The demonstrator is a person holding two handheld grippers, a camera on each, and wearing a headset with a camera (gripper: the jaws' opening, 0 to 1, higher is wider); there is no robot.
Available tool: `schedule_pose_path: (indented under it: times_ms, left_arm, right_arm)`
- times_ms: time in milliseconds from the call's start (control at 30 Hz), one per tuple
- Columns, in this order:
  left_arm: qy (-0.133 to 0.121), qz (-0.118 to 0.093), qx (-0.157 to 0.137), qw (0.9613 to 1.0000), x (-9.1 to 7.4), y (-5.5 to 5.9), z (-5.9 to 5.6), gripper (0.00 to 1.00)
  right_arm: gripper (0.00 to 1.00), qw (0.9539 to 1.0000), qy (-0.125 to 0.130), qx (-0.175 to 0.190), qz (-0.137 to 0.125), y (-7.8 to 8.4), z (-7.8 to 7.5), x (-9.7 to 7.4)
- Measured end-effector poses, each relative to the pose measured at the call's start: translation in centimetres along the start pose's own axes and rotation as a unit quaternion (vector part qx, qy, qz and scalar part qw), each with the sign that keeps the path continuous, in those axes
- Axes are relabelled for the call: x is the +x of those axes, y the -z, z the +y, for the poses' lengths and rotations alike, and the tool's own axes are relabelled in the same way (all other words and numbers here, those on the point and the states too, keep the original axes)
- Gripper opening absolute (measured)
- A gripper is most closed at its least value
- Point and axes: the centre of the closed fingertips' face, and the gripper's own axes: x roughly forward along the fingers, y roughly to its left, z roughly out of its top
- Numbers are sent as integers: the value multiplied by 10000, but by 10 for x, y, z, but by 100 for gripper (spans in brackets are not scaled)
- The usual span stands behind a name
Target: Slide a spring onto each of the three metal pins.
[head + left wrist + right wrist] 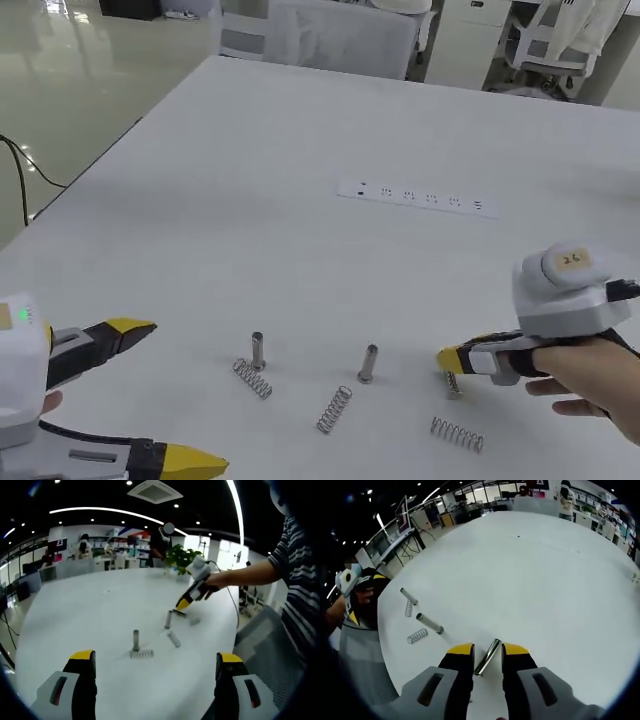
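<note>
Two metal pins stand upright on the white table [300,150], one on the left [257,350] and one in the middle [368,363]. A third pin [487,657] sits tilted between the narrowed jaws of my right gripper [488,652], which is at the right of the head view [450,362]. Three springs lie flat: one beside the left pin [252,378], one near the middle pin [334,409], and one below the right gripper [457,433]. My left gripper [165,395] is open and holds nothing, level with the pins and to their left.
A white power strip [415,197] lies in the table's middle, beyond the pins. Office chairs [320,35] stand past the far edge. The table's left edge runs diagonally, with the floor [80,80] beyond it.
</note>
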Motion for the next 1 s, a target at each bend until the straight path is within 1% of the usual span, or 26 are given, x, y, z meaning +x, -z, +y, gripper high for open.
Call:
schedule_pose_path:
  times_ms: [133,233,300,433,500,633,700,733,767,800,833,900,1000]
  left_arm:
    - [-7,3,-1,10000,-1,1,0,97]
    - [-13,-3,-19,10000,-2,1,0,97]
    - [-24,2,-30,10000,-3,2,0,97]
    - [-34,8,-49,10000,-4,5,0,97]
    - [-39,13,-54,10000,-4,5,0,97]
    - [-47,12,-79,10000,-5,6,0,97]
    - [-38,35,-78,10000,-4,7,-1,97]
    - [-35,37,-81,10000,-4,8,-1,97]
    - [-30,34,-85,10000,-3,8,-2,97]
    - [-26,31,-87,10000,-3,8,-2,97]
    - [-22,28,-84,10000,-3,8,-2,97]
    - [-15,27,-79,10000,-3,7,-3,97]
    - [-7,19,-81,10000,-3,7,-3,97]
  right_arm:
    - [18,9997,160,124,99,2,-8,7]
    - [15,9992,209,281,187,6,-10,8]
    - [14,9991,233,295,185,5,-9,10]
    - [12,9984,316,380,285,9,-10,13]
    - [10,9979,396,404,312,10,-12,13]
    - [8,9973,468,484,303,7,-14,15]
    - [7,9964,509,598,315,7,-15,15]
    - [6,9953,438,804,306,8,-13,15]
    - [6,9941,311,1000,293,8,-9,15]
    - [5,9922,316,1169,310,9,-9,14]
    - [5,9914,291,1245,259,9,-10,15]
    - [5,9920,278,1209,237,10,-8,13]
    - [5,9935,210,1089,247,11,-1,13]
